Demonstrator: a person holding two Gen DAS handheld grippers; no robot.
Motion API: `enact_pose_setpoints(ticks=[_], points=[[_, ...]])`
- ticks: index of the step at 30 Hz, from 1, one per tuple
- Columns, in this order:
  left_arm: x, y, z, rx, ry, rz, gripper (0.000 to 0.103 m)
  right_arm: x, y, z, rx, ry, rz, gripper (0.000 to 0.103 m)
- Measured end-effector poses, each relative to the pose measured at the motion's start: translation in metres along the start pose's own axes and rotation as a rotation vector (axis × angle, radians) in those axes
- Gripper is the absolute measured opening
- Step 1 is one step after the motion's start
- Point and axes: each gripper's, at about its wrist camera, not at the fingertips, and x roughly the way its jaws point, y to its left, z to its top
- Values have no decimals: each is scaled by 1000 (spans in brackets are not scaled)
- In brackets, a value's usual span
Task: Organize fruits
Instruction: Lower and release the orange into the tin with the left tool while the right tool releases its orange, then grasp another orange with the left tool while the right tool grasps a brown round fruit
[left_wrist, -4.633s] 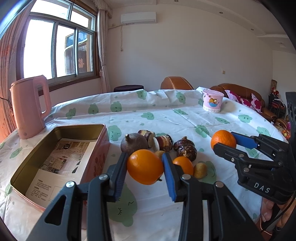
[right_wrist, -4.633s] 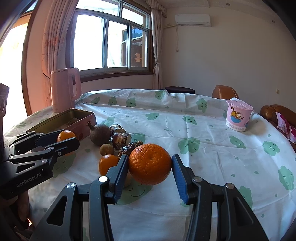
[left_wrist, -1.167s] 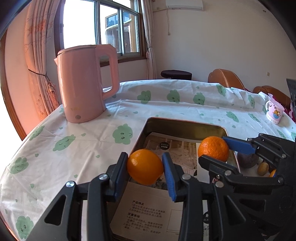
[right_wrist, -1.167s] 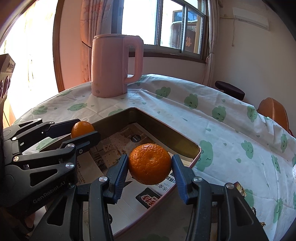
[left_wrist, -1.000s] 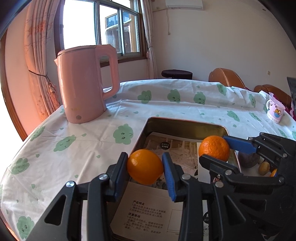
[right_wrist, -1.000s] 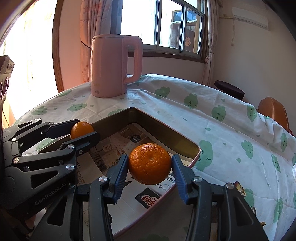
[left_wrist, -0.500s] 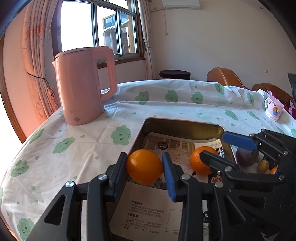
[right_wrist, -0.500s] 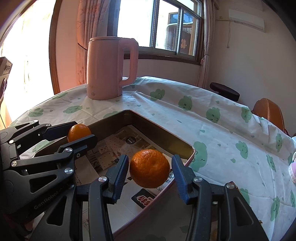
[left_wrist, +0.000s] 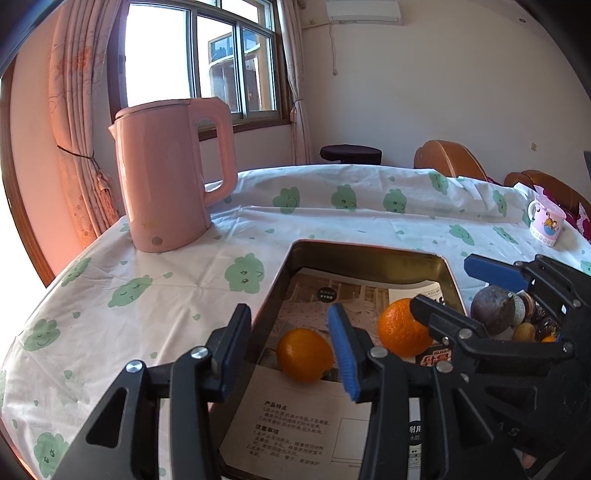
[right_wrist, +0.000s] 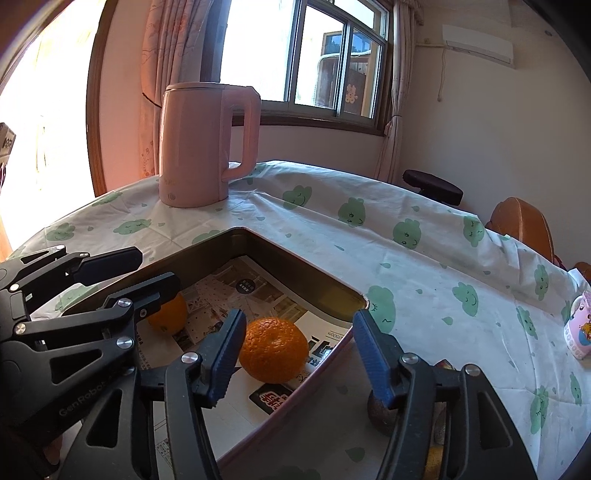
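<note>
The left hand-held gripper (left_wrist: 291, 350) and the right hand-held gripper (right_wrist: 299, 350) have just been opened, each orange released. The smooth orange (left_wrist: 304, 354) and the dimpled orange (right_wrist: 273, 349) are seen resting on the paper lining of the tin (left_wrist: 365, 258). Beyond it, a pink kettle (left_wrist: 166, 177) is set on the surface (left_wrist: 166, 295).

The left gripper (left_wrist: 291, 350) hangs over the near corner of a gold-lined tin box (left_wrist: 369, 254); its jaws have just been opening, and the smooth orange (left_wrist: 304, 354) lies on the printed paper (left_wrist: 295, 417) between the blue pads, touched by neither. To the right the right gripper (left_wrist: 458, 291) stands spread too, a dimpled orange (left_wrist: 402, 326) resting in the box just below its nearer finger. A pink kettle (left_wrist: 170, 177) stands on the cloud-print tablecloth (left_wrist: 147, 295) — dark fruits (left_wrist: 495, 306) lie beyond the box's right wall.
</note>
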Motion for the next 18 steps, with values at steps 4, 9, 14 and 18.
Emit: enact_pose_setpoints(ticks=[4,9,14,18], points=[[-4,2,0,-12,-23,-2,55,-5,-3,-1,19,-21,-13,69],[-17,3,-2,-21,-86,6,57,-13,-9,-5,42,-18,-18,71],[-30,-6,-8,-53,-90,-74,57,-39,-26,-19,44,-10,-45,71],[-41,-32,-10,-26,-96,-146,57,-67,-52,-36,70,-10,-92,71]])
